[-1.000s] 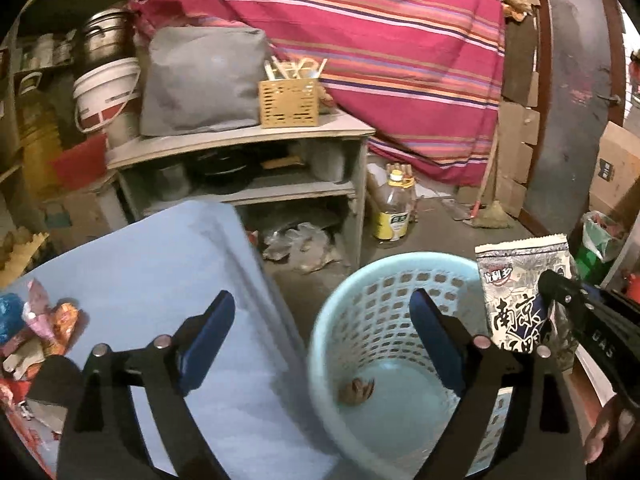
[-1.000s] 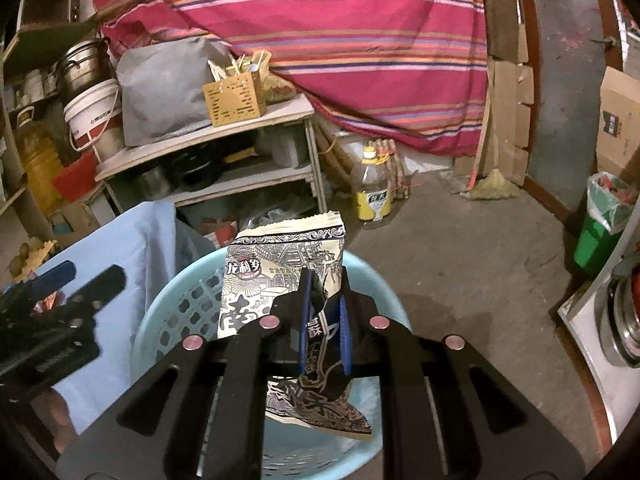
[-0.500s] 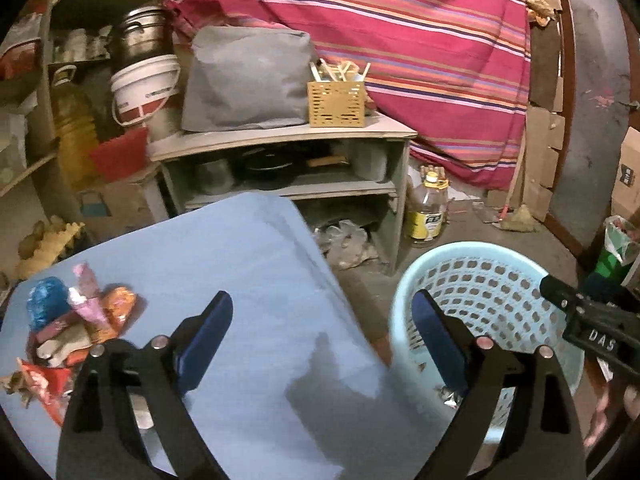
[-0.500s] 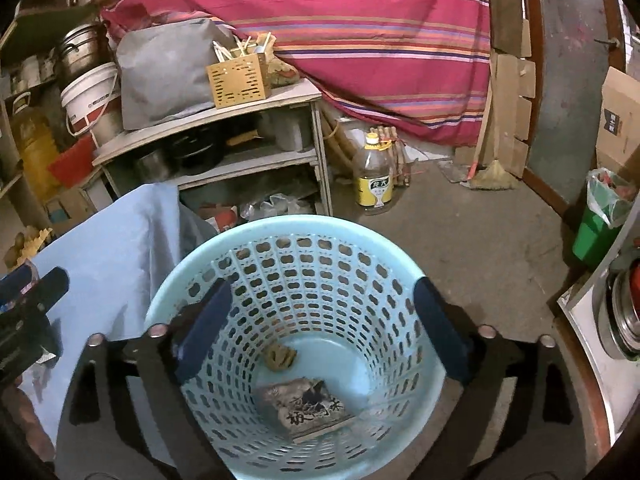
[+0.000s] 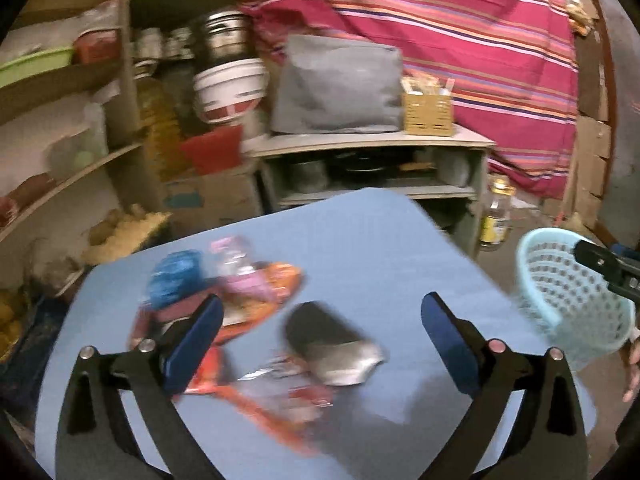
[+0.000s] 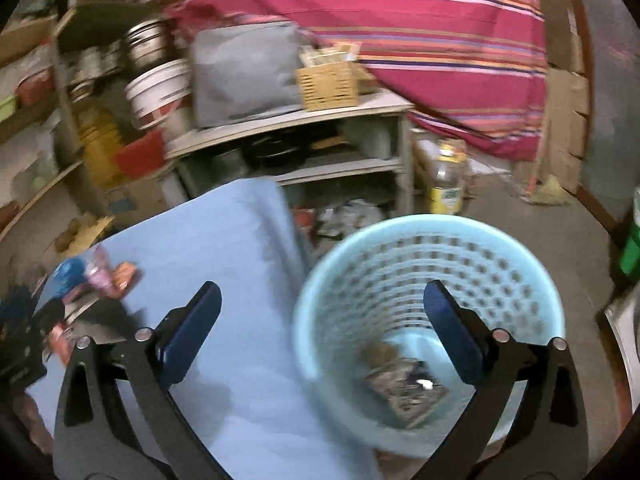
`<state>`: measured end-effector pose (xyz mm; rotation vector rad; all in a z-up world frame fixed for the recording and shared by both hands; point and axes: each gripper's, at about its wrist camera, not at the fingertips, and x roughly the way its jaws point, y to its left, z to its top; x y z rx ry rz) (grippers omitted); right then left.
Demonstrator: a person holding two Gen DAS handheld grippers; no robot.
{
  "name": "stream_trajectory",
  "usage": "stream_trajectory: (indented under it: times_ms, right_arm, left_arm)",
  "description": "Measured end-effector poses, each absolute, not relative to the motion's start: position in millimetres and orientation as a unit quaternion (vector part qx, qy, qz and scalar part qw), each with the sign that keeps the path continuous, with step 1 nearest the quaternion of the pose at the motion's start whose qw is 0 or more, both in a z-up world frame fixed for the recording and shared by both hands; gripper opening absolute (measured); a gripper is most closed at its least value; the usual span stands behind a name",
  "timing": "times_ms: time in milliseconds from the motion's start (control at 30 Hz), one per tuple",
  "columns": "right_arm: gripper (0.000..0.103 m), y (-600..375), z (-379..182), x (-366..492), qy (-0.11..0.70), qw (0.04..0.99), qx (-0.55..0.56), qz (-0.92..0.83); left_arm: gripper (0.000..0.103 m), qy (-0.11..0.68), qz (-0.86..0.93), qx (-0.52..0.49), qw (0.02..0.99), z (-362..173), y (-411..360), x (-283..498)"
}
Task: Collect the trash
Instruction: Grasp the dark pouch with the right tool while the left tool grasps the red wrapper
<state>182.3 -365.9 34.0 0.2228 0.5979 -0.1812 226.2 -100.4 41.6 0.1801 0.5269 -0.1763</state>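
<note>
A pile of snack wrappers (image 5: 240, 304) lies on the blue table (image 5: 360, 240), with a silver-and-black packet (image 5: 332, 344) nearest. My left gripper (image 5: 320, 336) is open and empty above that packet. My right gripper (image 6: 320, 332) is open and empty over the edge between the blue table (image 6: 224, 256) and the light blue perforated basket (image 6: 424, 248). A black-and-white snack bag (image 6: 408, 388) and a small brown scrap (image 6: 378, 352) lie in the basket bottom. The basket (image 5: 568, 300) also shows at the right in the left wrist view. Both views are blurred.
Behind the table stands a grey shelf unit (image 5: 372, 148) with a grey bag (image 5: 336, 88) and a wicker box (image 5: 426, 114). An oil bottle (image 6: 444, 184) stands on the floor by a striped red cloth (image 5: 440, 32). Cluttered shelves (image 5: 80, 132) fill the left.
My right gripper opened and dropped the black-and-white bag into the basket, then swung left. My left gripper swung left from the basket to over the wrappers on the table.
</note>
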Motion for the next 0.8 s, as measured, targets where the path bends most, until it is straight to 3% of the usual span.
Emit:
stream_trajectory:
  times_ms: [367, 800]
  right_arm:
    - [0.099, -262.4, 27.9, 216.8, 0.301, 0.953, 0.038, -0.025]
    - [0.099, -161.1, 18.4, 267.2, 0.32, 0.946, 0.017, 0.056]
  left_arm:
    - [0.098, 0.268, 0.007, 0.067, 0.961, 15.8, 18.2, 242.7]
    - [0.098, 0.322, 0.028, 0.02, 0.946, -13.1, 73.6, 267.1]
